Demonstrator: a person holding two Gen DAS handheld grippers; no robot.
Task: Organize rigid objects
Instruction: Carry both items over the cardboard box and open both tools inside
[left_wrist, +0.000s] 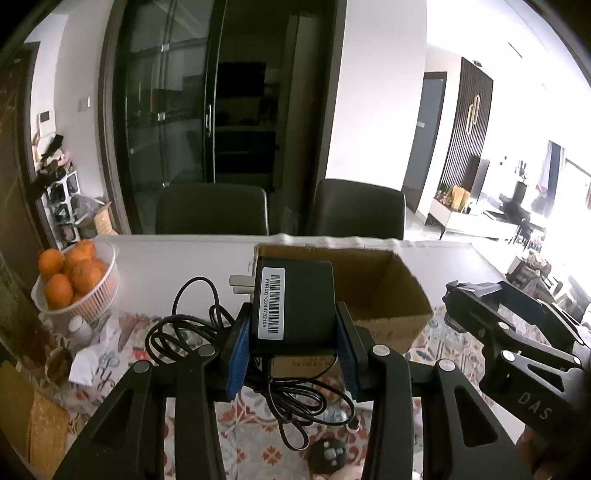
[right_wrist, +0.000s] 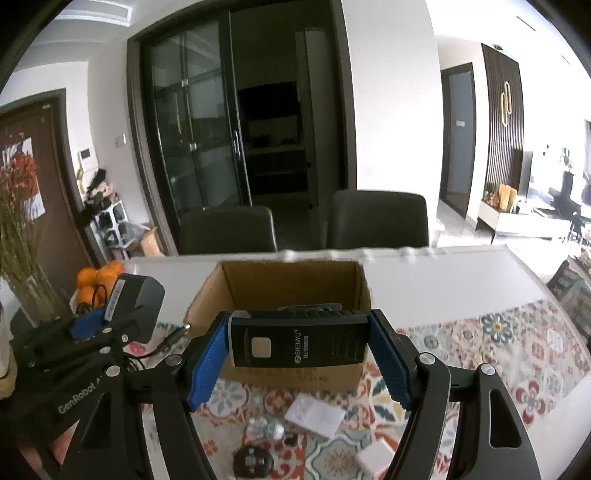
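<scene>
My left gripper (left_wrist: 293, 326) is shut on a black power adapter (left_wrist: 295, 295) with a barcode label; its black cable (left_wrist: 192, 332) dangles in loops to the left and below. An open cardboard box (left_wrist: 384, 280) stands right behind the adapter. In the right wrist view my right gripper (right_wrist: 299, 343) is shut on a black device marked SHENYU (right_wrist: 295, 341), held crosswise just in front of the cardboard box (right_wrist: 280, 288). The left gripper with the adapter (right_wrist: 133, 306) shows at that view's left, and the right gripper (left_wrist: 517, 332) at the right edge of the left view.
A white basket of oranges (left_wrist: 74, 280) sits at the table's left. Small items lie on the patterned cloth (right_wrist: 498, 350) below the grippers: a white packet (right_wrist: 314, 413), a round black object (right_wrist: 253, 461), small glassy pieces (right_wrist: 266, 428). Two dark chairs (left_wrist: 210, 208) stand behind the table.
</scene>
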